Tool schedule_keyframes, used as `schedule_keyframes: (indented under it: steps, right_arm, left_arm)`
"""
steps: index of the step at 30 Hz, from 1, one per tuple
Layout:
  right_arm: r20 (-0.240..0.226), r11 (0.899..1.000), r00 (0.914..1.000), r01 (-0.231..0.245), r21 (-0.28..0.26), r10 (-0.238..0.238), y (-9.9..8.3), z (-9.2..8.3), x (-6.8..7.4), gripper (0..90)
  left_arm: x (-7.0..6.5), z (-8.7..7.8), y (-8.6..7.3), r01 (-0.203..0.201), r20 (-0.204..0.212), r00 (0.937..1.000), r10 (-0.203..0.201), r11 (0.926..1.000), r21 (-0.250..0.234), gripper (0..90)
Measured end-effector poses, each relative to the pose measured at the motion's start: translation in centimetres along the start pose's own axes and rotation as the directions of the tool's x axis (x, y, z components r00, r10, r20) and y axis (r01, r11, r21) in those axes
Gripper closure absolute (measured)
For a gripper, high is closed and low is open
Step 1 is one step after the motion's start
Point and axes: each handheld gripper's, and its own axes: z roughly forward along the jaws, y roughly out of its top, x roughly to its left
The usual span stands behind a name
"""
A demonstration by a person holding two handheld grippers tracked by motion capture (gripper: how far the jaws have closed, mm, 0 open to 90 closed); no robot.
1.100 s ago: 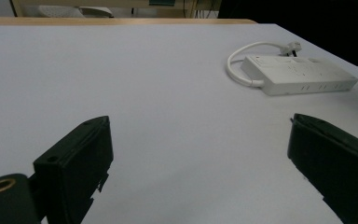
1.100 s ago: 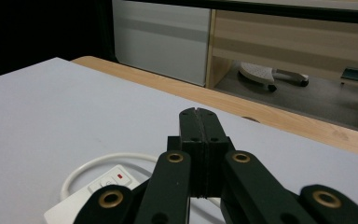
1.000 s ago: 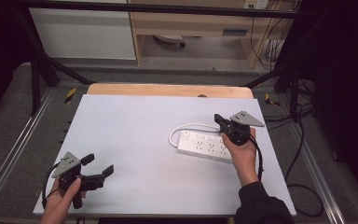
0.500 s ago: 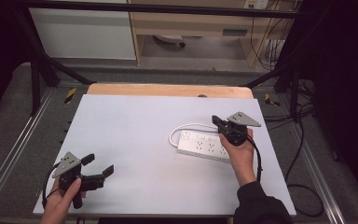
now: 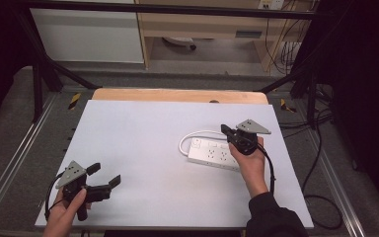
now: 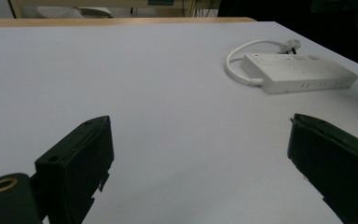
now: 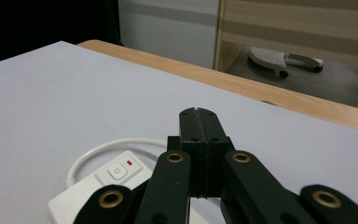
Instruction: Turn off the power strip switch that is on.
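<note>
I see my right gripper [image 5: 232, 134] above the white power strip [image 5: 213, 153], jaws pressed flat together w/ nothing between; in the right gripper view the two black plastic jaws meet in one thin seam. The strip is a long, flat block of smooth white plastic w/ rounded corners. It lies on the right half of the table [image 5: 143, 143], slightly diagonal. At its left end there is a square switch button [image 7: 116, 171] w/ a small red mark beside it. Its white cord [image 5: 190, 137] makes a round loop off that end and comes back behind the strip.

My left gripper [image 5: 104, 177] is near the front-left corner, low over the surface, jaws spread wide, empty. In the left gripper view they are matte black, blocky, w/ flat inner faces.

The table top is matte, pale grey-white, no texture. A light wooden edge [image 5: 177, 95] runs along the far side. Between the two grippers the surface is bare, so much free room. The strip lies close to the right edge, approx. parallel to the front.
</note>
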Motion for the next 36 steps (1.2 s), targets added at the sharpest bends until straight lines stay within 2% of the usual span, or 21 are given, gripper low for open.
schedule_keyframes:
  steps: [36]
  right_arm:
    - [-0.013, 0.992, 0.9999, 0.004, 0.123, -0.002, -2.1, 2.0, 1.2, 90.0]
  left_arm:
    - [-0.1, 0.0, 0.0, -0.004, 0.005, 1.0, 0.004, 1.0, 0.002, 6.7]
